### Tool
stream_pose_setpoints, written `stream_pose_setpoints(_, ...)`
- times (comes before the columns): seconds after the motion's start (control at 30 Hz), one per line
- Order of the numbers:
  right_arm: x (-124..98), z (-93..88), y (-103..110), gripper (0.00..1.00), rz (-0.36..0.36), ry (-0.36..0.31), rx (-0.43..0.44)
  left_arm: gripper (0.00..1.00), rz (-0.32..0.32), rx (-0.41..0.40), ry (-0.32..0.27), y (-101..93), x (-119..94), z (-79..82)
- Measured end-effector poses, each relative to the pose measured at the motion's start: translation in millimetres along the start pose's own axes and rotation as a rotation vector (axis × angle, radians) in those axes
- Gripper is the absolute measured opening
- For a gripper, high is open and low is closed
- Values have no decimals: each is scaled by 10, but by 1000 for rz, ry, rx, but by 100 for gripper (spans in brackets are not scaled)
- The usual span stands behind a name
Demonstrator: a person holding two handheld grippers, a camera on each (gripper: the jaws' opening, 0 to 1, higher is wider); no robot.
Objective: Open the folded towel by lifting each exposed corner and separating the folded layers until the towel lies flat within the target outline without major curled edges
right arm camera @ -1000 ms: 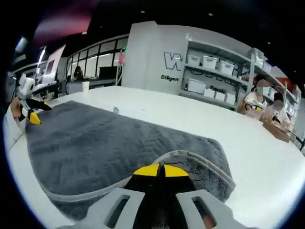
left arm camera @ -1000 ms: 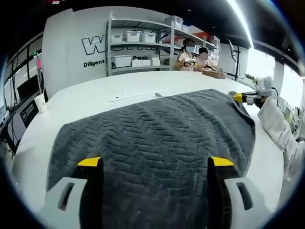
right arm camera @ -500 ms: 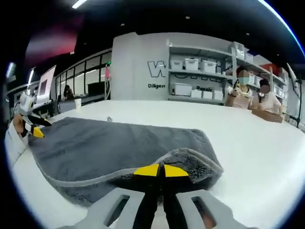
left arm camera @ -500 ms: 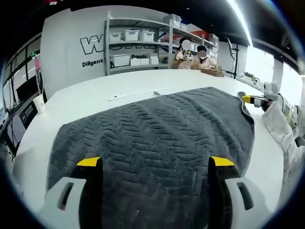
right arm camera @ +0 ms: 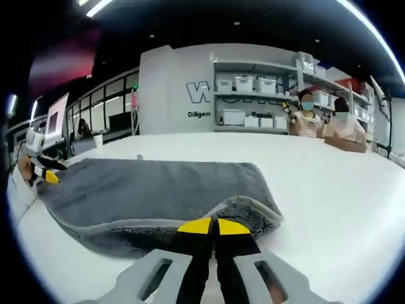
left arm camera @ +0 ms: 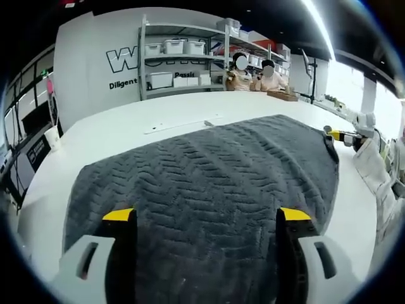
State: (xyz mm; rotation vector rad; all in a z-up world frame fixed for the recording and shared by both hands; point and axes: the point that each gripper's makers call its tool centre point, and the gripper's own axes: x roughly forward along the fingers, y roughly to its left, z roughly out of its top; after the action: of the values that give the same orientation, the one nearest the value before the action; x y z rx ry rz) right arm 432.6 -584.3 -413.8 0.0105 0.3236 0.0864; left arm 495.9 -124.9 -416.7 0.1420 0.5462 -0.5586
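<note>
The towel (left arm camera: 209, 183), dark grey with a zigzag weave, is spread across the white bench (left arm camera: 114, 130) and takes up the centre and lower half of the left gripper view. In that view the left hand-held gripper (left arm camera: 207, 218) is seen at the bottom of the frame with its yellow-tipped jaws spread wide above the towel, nothing held between them. At the right edge of the same frame the right hand-held gripper (left arm camera: 338, 135) is seen at the towel's far corner, with a white sleeve (left arm camera: 373, 174) below it.

In the right gripper view the towel (right arm camera: 158, 187) stretches from the left edge to the centre, and its near corner is curled up, showing a pale hem. The right hand-held gripper (right arm camera: 213, 226) is at bottom centre, its yellow tips pressed together on that raised hem. The left hand-held gripper (right arm camera: 44, 170) is seen at the left edge. Shelves (right arm camera: 262, 95) with white bins and two seated people (right arm camera: 326, 117) are seen at upper right.
</note>
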Motion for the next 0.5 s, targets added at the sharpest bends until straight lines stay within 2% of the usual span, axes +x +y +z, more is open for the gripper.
stream_pose_setpoints(0.5, -198, -231, -99, 0, -11, 87, -10, 89, -6, 6, 12, -20, 6, -23)
